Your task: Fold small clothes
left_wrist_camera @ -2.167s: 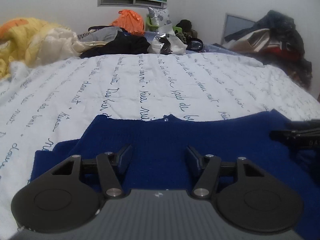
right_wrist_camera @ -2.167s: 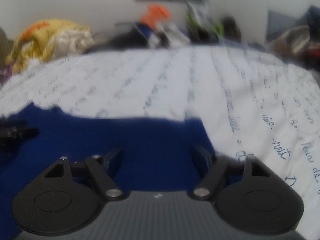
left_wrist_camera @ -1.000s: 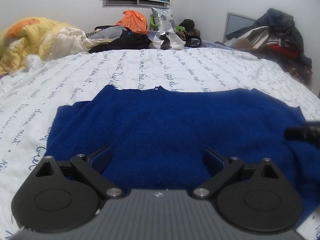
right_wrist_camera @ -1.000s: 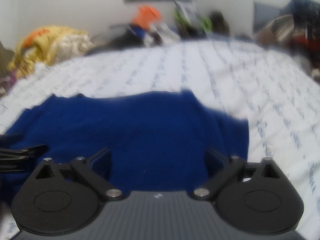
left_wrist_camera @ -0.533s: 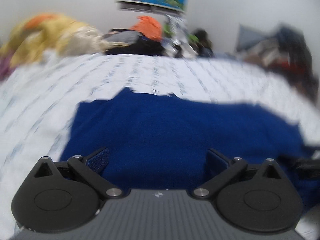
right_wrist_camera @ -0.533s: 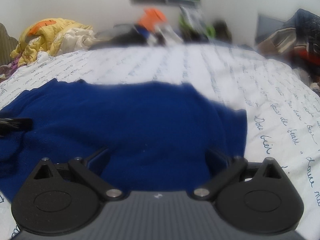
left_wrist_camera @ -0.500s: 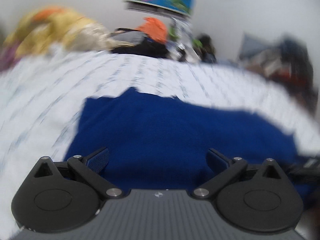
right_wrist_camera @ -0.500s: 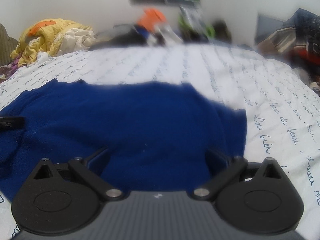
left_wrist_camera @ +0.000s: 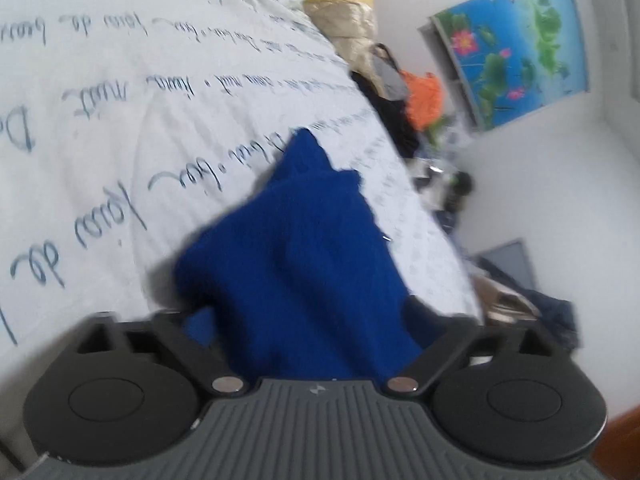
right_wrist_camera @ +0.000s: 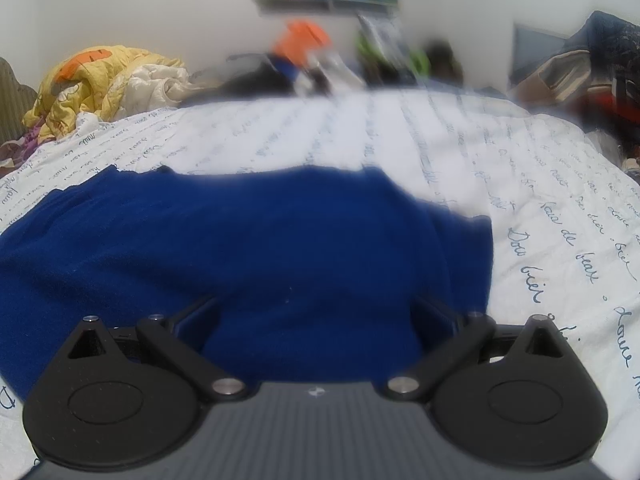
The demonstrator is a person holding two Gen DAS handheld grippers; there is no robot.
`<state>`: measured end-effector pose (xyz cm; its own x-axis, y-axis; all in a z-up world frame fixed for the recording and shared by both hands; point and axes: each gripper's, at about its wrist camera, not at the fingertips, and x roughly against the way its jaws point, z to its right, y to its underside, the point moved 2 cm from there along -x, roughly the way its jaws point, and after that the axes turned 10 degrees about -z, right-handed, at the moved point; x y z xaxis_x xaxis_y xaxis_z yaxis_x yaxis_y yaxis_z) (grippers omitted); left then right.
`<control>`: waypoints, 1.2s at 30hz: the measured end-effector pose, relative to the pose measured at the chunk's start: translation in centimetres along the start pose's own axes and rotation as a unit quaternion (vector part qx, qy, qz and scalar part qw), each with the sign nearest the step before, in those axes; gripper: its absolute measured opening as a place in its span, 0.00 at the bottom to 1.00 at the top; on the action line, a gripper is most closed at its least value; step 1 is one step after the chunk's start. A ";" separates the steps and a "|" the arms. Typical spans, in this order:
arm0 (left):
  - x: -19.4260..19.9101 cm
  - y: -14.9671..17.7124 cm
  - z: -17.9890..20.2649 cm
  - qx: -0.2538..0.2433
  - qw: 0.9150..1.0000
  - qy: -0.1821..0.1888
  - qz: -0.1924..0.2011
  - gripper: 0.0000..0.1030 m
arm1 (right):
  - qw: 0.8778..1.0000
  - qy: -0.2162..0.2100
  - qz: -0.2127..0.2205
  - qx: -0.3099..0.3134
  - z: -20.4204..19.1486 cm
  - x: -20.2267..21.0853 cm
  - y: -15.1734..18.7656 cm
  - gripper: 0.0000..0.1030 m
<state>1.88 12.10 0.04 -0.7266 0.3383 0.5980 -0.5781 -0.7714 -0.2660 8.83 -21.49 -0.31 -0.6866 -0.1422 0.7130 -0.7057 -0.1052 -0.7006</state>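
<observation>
A dark blue knit garment [right_wrist_camera: 248,240] lies spread on the white bed cover with script writing [right_wrist_camera: 540,184]. My right gripper [right_wrist_camera: 316,312] is open and hovers low over the garment's near right part, jaws wide apart. In the left wrist view the camera is rolled sharply sideways. The blue garment [left_wrist_camera: 296,248] rises in a bunched fold between the wide-apart jaws of my left gripper [left_wrist_camera: 316,320]; the fingertips are hidden by the cloth.
A yellow quilt heap [right_wrist_camera: 104,80] lies at the far left of the bed. A pile of clothes and bags with an orange bag [right_wrist_camera: 304,36] sits at the far edge under a lotus picture [left_wrist_camera: 516,44]. More dark clothes [right_wrist_camera: 600,60] lie at the far right.
My left gripper has rolled sideways and come in over the garment's left edge, which now stands bunched between its jaws. My right gripper has stayed almost still over the right part.
</observation>
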 end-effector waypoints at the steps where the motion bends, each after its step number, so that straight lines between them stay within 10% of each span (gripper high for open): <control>1: -0.3 0.0 0.2 -0.006 1.000 -0.024 0.000 0.50 | 1.000 -0.001 0.000 -0.001 0.0 0.0 0.0 1.00; 4: -0.3 0.1 0.6 -0.051 0.995 -0.091 0.003 0.08 | 1.000 -0.006 0.002 -0.006 0.1 0.1 0.0 1.00; 9: -0.6 1.3 4.9 -0.182 0.971 -0.151 0.020 0.04 | 0.994 -0.082 0.006 -0.078 2.6 1.2 -0.6 1.00; 11: -0.6 3.4 9.9 -0.296 0.944 -0.137 0.040 0.04 | 0.969 -0.174 0.016 -0.173 5.8 2.3 -1.7 1.00; 16: -2.8 13.5 19.2 -0.533 0.846 -0.021 0.000 0.04 | 0.888 -0.350 -0.026 -0.299 11.9 0.7 -5.8 1.00; 19: -5.3 18.3 19.8 -0.581 0.812 0.012 -0.053 0.04 | 0.865 -0.381 -0.079 -0.316 13.0 -2.0 -6.6 1.00; 27: -6.4 20.0 18.8 -0.609 0.789 0.024 -0.084 0.04 | 0.861 -0.374 -0.122 -0.322 12.7 -4.8 -5.6 0.99; 29: -6.8 20.1 18.6 -0.623 0.778 0.024 -0.078 0.04 | 0.869 -0.357 -0.115 -0.322 12.8 -5.1 -6.0 0.85; 32: -7.6 21.9 18.6 -0.657 0.750 0.027 -0.071 0.04 | 0.896 -0.304 -0.137 -0.292 12.2 -6.2 -6.6 0.17; 36: -7.7 23.2 19.2 -0.688 0.721 0.053 -0.066 0.04 | 0.918 -0.288 -0.111 -0.248 12.5 -4.5 -7.1 0.10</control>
<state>1.19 -18.74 3.76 -0.6139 0.4557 0.6446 -0.4133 0.5102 -0.7543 19.13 -32.44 1.10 -0.4104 -0.6831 0.6041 -0.9082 0.2461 -0.3386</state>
